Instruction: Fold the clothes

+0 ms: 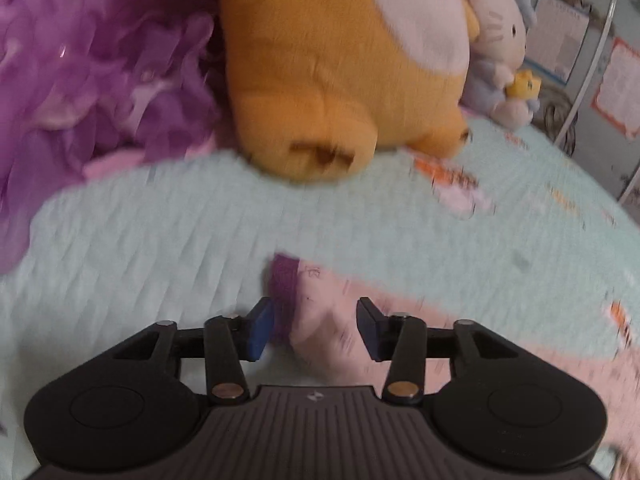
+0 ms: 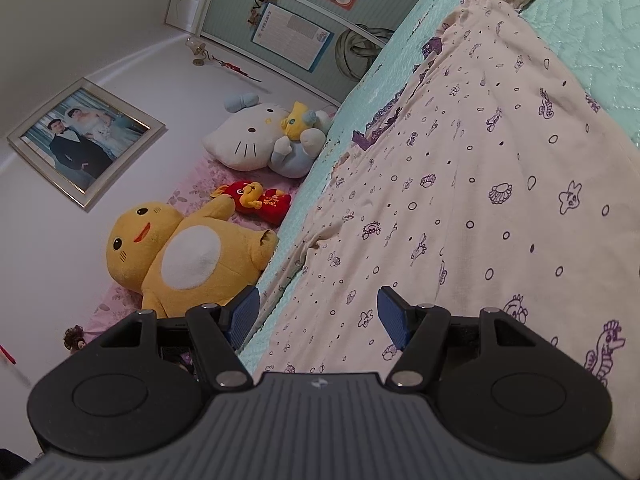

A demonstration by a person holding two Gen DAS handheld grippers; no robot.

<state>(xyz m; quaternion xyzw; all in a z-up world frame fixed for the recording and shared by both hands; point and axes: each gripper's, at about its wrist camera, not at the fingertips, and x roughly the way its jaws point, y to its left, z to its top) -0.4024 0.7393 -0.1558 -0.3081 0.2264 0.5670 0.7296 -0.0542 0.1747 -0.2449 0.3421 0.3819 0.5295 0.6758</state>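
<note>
Left wrist view is blurry, but your left gripper (image 1: 316,328) has its jaws apart with the cuff (image 1: 285,292) of the pyjama top (image 1: 332,320) lying between them, not pinched. Right gripper (image 2: 318,316) is apart too, hanging over the top's edge with nothing clamped. The top's spread flat on the bedspread (image 2: 592,12) ahead of both tongs, so I'd say folding has barely begun.

- A cream garment (image 2: 460,184) printed with purple sea creatures is seen ahead of the tongs.
- A mint quilted bedspread (image 2: 592,12) is seen beneath.
- A yellow plush toy (image 2: 188,256) is white-bellied.
</note>
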